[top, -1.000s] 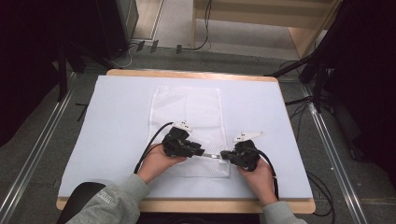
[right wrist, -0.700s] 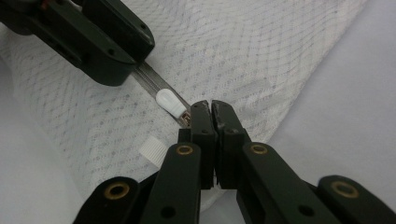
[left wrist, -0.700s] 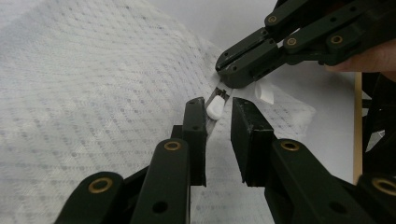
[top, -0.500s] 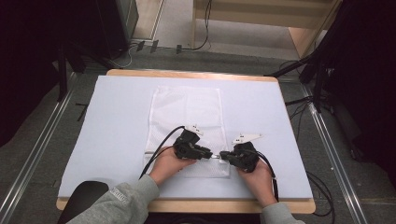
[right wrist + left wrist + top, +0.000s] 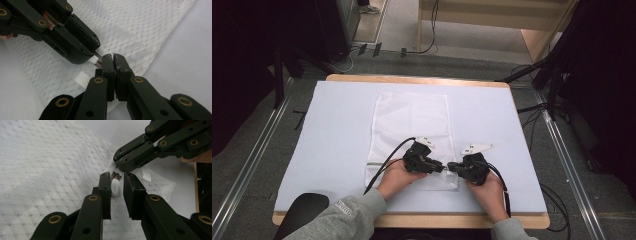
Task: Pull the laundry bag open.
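A white mesh bag (image 5: 412, 120) lies flat on the pale mat, with its zip running along the near edge. The left gripper (image 5: 117, 178) is shut on the small white zipper pull (image 5: 115, 187), which sits between its jaws. Tip to tip with it, the right gripper (image 5: 113, 58) is shut on the bag's edge fabric at the zip's right end. In the high view the left gripper (image 5: 441, 168) and the right gripper (image 5: 452, 166) meet at the bag's near right corner. A hand holds each one.
A small white ribbed label (image 5: 82, 79) sticks out of the bag's seam beside the jaws. The mat (image 5: 337, 130) covers a wooden table (image 5: 412, 78). A black cable (image 5: 387, 160) loops from the left gripper over the bag. Floor rails and cables flank the table.
The left gripper has slid to the right along the bag's near edge with the pull, closing on the right gripper. The right gripper has stayed nearly still.
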A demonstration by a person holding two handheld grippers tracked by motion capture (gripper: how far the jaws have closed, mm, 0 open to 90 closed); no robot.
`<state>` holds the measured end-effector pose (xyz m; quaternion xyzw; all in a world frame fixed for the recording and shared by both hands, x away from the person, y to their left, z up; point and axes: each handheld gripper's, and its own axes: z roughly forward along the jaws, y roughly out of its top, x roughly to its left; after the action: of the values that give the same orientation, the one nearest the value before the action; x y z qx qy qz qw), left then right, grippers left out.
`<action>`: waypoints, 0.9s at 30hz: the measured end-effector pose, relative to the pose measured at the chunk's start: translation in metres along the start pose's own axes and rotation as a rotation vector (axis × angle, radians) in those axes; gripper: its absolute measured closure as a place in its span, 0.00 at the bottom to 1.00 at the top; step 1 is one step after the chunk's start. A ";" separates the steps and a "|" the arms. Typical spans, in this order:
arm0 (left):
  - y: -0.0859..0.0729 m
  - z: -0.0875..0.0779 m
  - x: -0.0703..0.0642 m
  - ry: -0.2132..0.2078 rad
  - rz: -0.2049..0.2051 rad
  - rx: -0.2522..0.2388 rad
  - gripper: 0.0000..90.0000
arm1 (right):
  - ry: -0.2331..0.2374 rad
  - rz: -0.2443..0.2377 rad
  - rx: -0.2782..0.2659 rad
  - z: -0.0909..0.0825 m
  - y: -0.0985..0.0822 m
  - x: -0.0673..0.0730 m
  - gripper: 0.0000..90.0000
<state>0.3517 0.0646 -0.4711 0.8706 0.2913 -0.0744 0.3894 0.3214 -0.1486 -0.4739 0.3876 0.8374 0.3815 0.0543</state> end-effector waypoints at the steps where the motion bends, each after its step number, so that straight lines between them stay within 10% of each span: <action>1: 0.000 0.001 0.000 0.000 0.001 -0.001 0.86 | 0.002 0.001 -0.002 0.000 0.000 0.000 1.00; 11: 0.002 0.009 -0.003 -0.001 0.021 -0.003 0.94 | 0.011 0.015 -0.012 0.000 -0.002 -0.002 1.00; 27: 0.004 0.007 0.008 -0.065 -0.085 0.018 0.98 | 0.013 -0.032 -0.047 -0.001 -0.008 -0.002 1.00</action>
<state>0.3610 0.0608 -0.4761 0.8581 0.3147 -0.1219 0.3871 0.3176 -0.1537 -0.4793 0.3701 0.8346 0.4028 0.0642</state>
